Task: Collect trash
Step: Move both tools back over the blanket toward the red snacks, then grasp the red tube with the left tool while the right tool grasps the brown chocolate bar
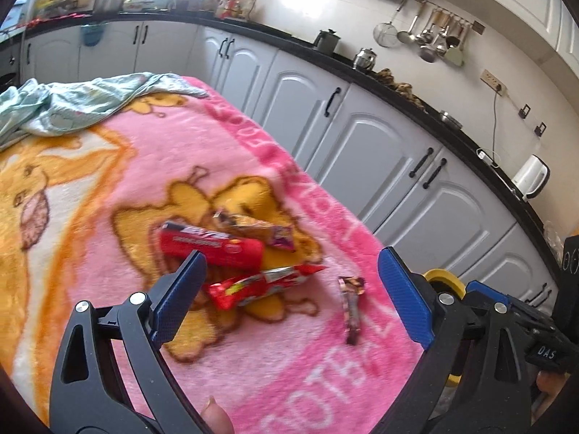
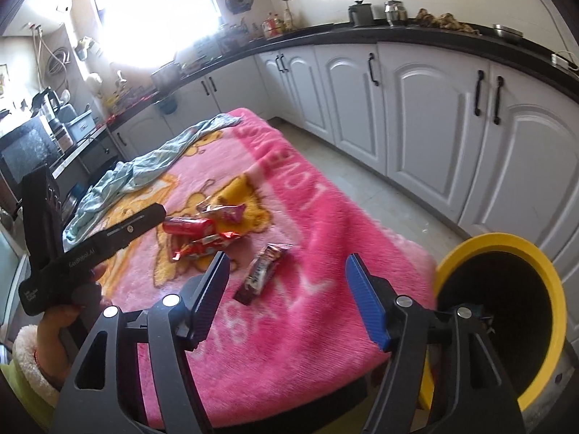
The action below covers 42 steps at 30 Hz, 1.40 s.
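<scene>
I count four wrappers on the pink blanket: red pack, red wrapper, gold wrapper, and dark wrapper apart, nearer the edge. Left gripper and right gripper both gape, empty. Yellow-rimmed bin sits just off the blanket's corner.

Four wrappers are laid on the blanket. A cloth is draped at its far end. A bin is set beside its right edge.

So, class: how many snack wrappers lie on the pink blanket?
4: a red tube-shaped pack, a yellow-purple wrapper just behind it, a red crumpled wrapper in front, and a dark wrapper lying apart nearer the yellow bin. Others could be hidden under the blue cloth.
</scene>
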{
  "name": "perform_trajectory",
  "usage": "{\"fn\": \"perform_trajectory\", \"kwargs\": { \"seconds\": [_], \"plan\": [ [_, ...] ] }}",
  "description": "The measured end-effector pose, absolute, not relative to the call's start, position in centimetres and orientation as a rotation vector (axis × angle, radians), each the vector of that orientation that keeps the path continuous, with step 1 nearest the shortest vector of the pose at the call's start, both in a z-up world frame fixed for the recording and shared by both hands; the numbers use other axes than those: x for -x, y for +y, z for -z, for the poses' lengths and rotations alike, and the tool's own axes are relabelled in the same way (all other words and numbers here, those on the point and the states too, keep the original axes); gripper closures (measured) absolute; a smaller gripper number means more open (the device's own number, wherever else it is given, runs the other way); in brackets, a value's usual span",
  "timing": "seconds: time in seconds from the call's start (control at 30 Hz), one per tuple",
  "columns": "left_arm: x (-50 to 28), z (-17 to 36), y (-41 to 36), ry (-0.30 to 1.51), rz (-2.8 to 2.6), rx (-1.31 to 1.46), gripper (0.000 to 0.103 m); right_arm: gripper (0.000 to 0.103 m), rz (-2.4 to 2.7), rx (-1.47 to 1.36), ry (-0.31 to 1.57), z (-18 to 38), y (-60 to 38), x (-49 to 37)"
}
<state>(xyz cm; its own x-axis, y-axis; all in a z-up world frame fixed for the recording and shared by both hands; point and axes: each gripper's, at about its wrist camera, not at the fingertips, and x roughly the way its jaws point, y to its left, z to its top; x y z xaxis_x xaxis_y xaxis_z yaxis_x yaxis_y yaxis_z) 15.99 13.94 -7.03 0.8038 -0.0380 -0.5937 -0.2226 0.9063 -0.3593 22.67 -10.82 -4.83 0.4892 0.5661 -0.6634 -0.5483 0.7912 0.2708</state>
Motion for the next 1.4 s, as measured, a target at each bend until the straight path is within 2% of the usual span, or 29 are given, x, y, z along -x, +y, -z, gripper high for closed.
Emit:
{"fn": "perform_trajectory", "kwargs": {
  "seconds": [0.3, 0.73, 0.87, 0.97, 1.0, 1.03, 1.07, 1.4],
  "plan": [
    [-16.3, 8.6, 17.6, 0.665, -0.169, 0.493, 0.011, 0.033, -0.708, 0.052, 0.870, 7.1, -6.5, -23.1],
    [-21.2, 11.0, 17.2, 0.821, -0.184, 0.293, 0.011, 0.034, -0.692, 0.068, 1.016, 12.4, -3.4, -25.4],
    [-22.1, 11.8, 17.4, 0.849, -0.216, 0.271, 0.011, 0.046, -0.681, 0.062, 1.021, 13.0, -3.6, -25.5],
    [-22.5, 12.7, 17.6, 0.878, -0.237, 0.276, 0.011, 0.062, -0.679, 0.071, 1.017, 13.0, -3.9, -25.5],
    [-22.5, 13.1, 17.6, 0.884, -0.238, 0.282, 0.011, 0.070, -0.678, 0.077, 1.016, 13.1, -4.0, -25.5],
    [-22.4, 13.3, 17.7, 0.882, -0.240, 0.287, 0.013, 0.078, -0.681, 0.078, 1.017, 13.1, -4.1, -25.5],
    [-22.2, 13.4, 17.7, 0.877, -0.233, 0.297, 0.016, 0.081, -0.689, 0.075, 1.021, 13.1, -4.3, -25.5],
    [-20.9, 12.8, 16.6, 0.861, -0.191, 0.288, 0.016, 0.082, -0.715, 0.056, 1.017, 12.6, -5.6, -24.4]
  ]
}}
